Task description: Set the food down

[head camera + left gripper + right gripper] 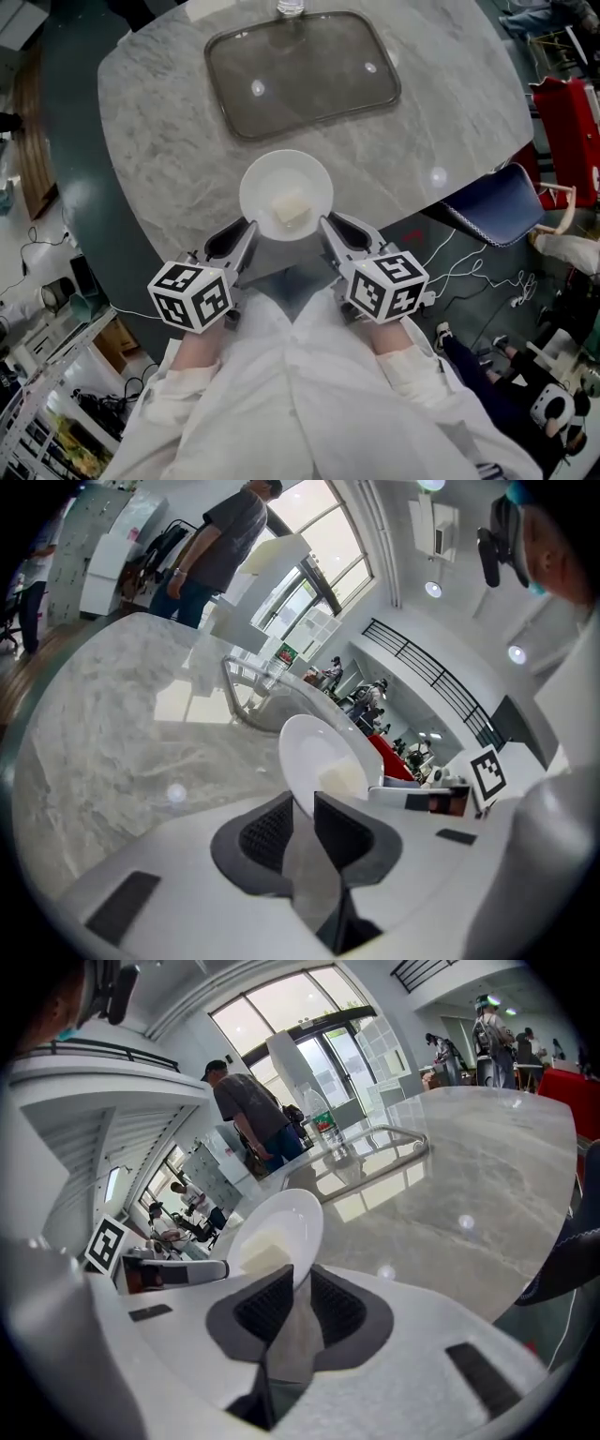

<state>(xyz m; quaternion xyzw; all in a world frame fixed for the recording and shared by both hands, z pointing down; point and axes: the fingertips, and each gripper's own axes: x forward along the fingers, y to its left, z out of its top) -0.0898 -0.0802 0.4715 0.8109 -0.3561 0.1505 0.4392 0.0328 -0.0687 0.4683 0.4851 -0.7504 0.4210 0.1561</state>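
A white plate (286,194) with a pale block of food (292,208) on it sits over the near edge of the round marble table (169,159). My left gripper (251,228) is shut on the plate's left rim (302,789), and my right gripper (324,225) is shut on its right rim (302,1258). The food (342,780) shows in the left gripper view past the jaws, and the same food (264,1252) shows in the right gripper view. Whether the plate rests on the marble or hangs just above it I cannot tell.
A dark glass tray (302,73) lies on the table beyond the plate, with a clear bottle (292,7) at its far edge. A blue chair (497,206) and a red object (567,131) stand to the right. A person (251,1110) stands past the table.
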